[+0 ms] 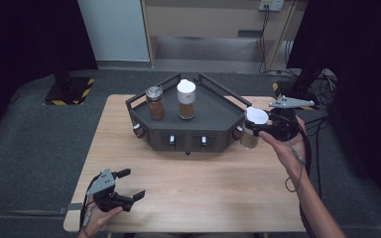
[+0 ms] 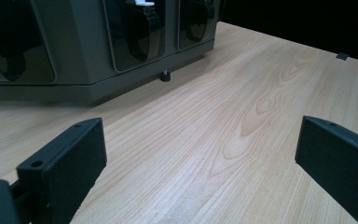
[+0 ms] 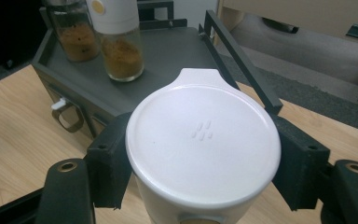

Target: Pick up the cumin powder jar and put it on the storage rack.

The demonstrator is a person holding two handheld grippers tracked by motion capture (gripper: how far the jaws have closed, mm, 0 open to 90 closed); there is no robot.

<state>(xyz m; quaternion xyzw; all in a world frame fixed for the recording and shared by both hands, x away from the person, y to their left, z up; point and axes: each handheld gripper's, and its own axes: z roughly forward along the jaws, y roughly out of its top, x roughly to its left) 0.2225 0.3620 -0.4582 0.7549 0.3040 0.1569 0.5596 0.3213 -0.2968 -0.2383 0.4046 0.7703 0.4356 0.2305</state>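
The white-lidded jar sat between the right gripper's two black jaws, which pinched it from both sides just below the lid; its glass body hung beneath the pads. It was held above the table, just beside the right end of the dark rack. Two more spice jars stood upright on the rack's top: one with a metal cap, one with a white cap, near each other. That made three jars in all. The left gripper rested low over the table's near left corner, its jaws spread wide with bare wood between them.
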